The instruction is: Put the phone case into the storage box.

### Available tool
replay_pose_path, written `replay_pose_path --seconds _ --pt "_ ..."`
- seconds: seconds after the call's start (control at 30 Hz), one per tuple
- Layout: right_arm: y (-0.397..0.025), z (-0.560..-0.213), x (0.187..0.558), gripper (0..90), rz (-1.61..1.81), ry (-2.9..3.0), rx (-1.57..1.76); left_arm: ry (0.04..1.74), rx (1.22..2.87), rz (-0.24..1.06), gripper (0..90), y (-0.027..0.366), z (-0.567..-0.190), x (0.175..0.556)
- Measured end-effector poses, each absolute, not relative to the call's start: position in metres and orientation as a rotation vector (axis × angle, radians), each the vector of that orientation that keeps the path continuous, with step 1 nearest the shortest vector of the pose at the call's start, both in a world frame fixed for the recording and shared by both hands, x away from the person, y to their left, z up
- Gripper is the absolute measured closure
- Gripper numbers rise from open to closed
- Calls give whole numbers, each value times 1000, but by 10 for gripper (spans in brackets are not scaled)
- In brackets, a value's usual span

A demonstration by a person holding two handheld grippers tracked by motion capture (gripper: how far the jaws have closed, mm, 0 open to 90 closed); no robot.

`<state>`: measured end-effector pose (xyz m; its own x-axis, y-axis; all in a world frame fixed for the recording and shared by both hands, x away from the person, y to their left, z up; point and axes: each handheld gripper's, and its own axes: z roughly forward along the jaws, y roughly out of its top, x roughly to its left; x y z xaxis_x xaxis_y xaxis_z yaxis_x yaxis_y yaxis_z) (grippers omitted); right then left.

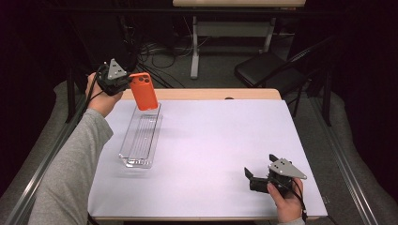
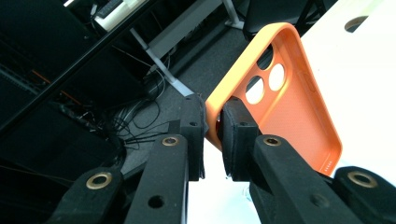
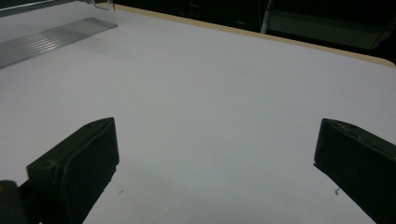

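The orange soft-plastic phone case with round camera holes [image 1: 143, 91] is in my left claw [image 1: 123, 83], held up in the air above the far end of the clear ribbed plastic tray [image 1: 126, 153]. In the high view the case hangs nearly upright, its lower edge just over the tray's far rim; I cannot tell whether it touches the rim. In the left gripper view my two black jaws are clamped on the rim of the case [image 2: 285, 102] near its camera-hole end, one pad on the outside and one on the inside, with the hollow inner face turned toward the camera.

The tray is long and narrow and lies on the left part of the white counter [image 1: 216, 140], its long side running away from me. Through its clear walls I see the ribbed floor with nothing lying on it. In the right gripper view a strip of that ribbed tray [image 3: 46, 39] shows at the far left corner, well apart from my jaws.

My right claw [image 1: 256, 176] rests low over the near right part of the counter, well away from the tray and the case. Its jaws stand wide apart with bare white counter [image 3: 224, 93] between them, gripping nothing.
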<state>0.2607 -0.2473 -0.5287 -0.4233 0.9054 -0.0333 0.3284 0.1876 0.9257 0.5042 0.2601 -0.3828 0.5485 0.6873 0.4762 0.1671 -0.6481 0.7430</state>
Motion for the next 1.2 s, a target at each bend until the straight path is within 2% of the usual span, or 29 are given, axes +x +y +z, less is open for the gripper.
replay_pose_path --seconds 0.6,1.2 --pt "-251 -527 258 0 1228 1854 1162 634 2212 1112 807 253 -400 517" --pt "-250 -528 259 0 1228 1860 1162 629 2243 1117 806 247 -415 522"
